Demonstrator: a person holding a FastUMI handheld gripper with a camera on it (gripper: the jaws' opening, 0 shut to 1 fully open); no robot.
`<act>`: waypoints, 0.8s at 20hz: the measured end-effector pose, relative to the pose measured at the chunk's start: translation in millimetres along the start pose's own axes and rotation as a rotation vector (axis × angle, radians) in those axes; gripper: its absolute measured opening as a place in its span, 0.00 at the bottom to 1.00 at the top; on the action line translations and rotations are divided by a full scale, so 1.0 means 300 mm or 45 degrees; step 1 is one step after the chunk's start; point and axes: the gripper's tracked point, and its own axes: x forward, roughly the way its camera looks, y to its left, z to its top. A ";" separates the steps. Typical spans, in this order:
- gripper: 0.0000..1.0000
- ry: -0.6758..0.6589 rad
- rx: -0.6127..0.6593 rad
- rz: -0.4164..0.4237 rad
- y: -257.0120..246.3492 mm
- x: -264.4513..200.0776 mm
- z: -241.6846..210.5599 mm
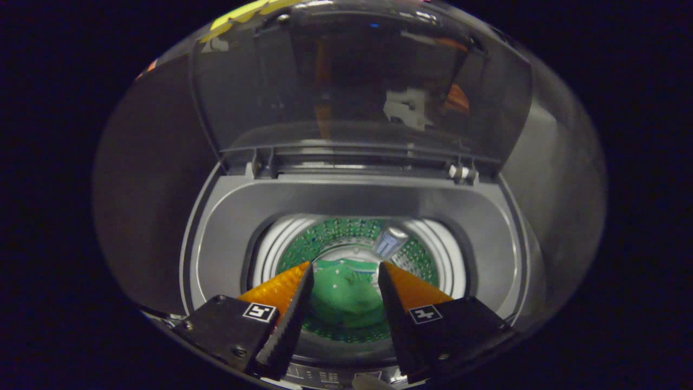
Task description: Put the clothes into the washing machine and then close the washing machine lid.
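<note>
A top-loading washing machine [346, 197] lies below me with its grey top deck around a round drum opening. Its tinted see-through lid [357, 81] stands raised beyond the opening, hinged at the far side. A green garment [344, 298] lies at the bottom of the drum, seen between my fingers and well below them. My gripper [345, 266] hovers above the near rim of the opening, open, with nothing between its fingers. The perforated drum wall [319, 235] reflects green around the garment.
A small white-and-blue fitting [391, 241] sits on the drum's far right wall. Lid hinges [462, 172] stand at the back corners of the deck. The control panel [325, 375] runs along the near edge under my fingers. Dark booth walls flank the machine.
</note>
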 end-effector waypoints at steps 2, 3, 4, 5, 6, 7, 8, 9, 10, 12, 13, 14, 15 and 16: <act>0.77 -0.047 -0.032 0.002 0.000 -0.019 0.028; 0.78 -0.068 -0.042 0.007 -0.001 -0.036 0.043; 0.78 -0.091 -0.051 0.008 -0.002 -0.058 0.059; 0.78 -0.115 -0.059 0.007 -0.007 -0.081 0.080; 0.78 -0.141 -0.061 0.009 -0.011 -0.109 0.106; 0.78 -0.169 -0.059 0.015 -0.016 -0.135 0.132; 0.78 -0.196 -0.055 0.020 -0.022 -0.161 0.164; 0.78 -0.227 -0.048 0.023 -0.033 -0.188 0.193; 0.78 -0.256 -0.040 0.030 -0.039 -0.214 0.230; 0.78 -0.323 -0.028 0.042 -0.056 -0.280 0.311; 0.78 -0.357 -0.024 0.046 -0.060 -0.320 0.352; 0.78 -0.393 -0.018 0.050 -0.069 -0.349 0.398; 0.78 -0.425 -0.008 0.054 -0.075 -0.380 0.440; 0.78 -0.454 0.002 0.059 -0.082 -0.418 0.487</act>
